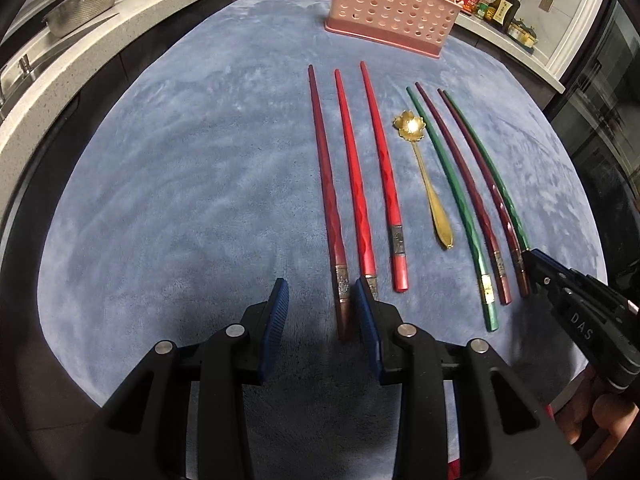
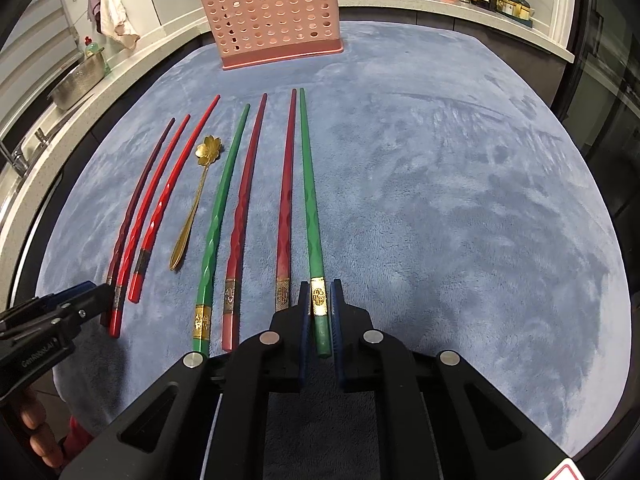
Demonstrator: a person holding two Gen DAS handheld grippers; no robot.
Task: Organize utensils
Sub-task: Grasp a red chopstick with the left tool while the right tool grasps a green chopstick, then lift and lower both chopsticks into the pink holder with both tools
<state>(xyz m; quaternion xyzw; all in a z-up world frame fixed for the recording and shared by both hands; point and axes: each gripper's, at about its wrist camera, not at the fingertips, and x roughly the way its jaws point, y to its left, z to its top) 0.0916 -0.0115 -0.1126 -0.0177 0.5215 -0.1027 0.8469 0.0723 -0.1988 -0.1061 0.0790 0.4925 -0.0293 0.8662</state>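
A: Nearest the lens, right wrist view — right gripper (image 2: pixel 320 312), blue pads either side of the rightmost green chopstick (image 2: pixel 309 200) at its thick end. Jaws narrow. Pads look to be touching the stick or just shy of it; I log it as closing on it, grip not confirmed (stick lies flat on the cloth, not lifted)

B: And the left gripper (image 1: pixel 320 304)?

A: Jaws wide apart, holding nothing. Dark red chopstick (image 1: pixel 326 200) runs up between the pads, clear of the left one; near the right pad I cannot tell whether it touches.

B: Inventory on the blue cloth (image 1: pixel 180 200)?

A: Seven chopsticks in a row, roughly parallel, thick ends toward us — three reds on the left, then a gold flower spoon (image 1: pixel 424 168), then green, dark red, dark red, green. All flat on the cloth.

B: Holder?

A: Pink perforated holder (image 1: pixel 392 4) stands at the far edge, well apart from the row. Whether it holds anything I cannot tell.

B: Progress, then?

A: My judgement — early. Everything in view lies outside the holder, so seven sticks and the spoon are left. Step in hand: first pickup, right side
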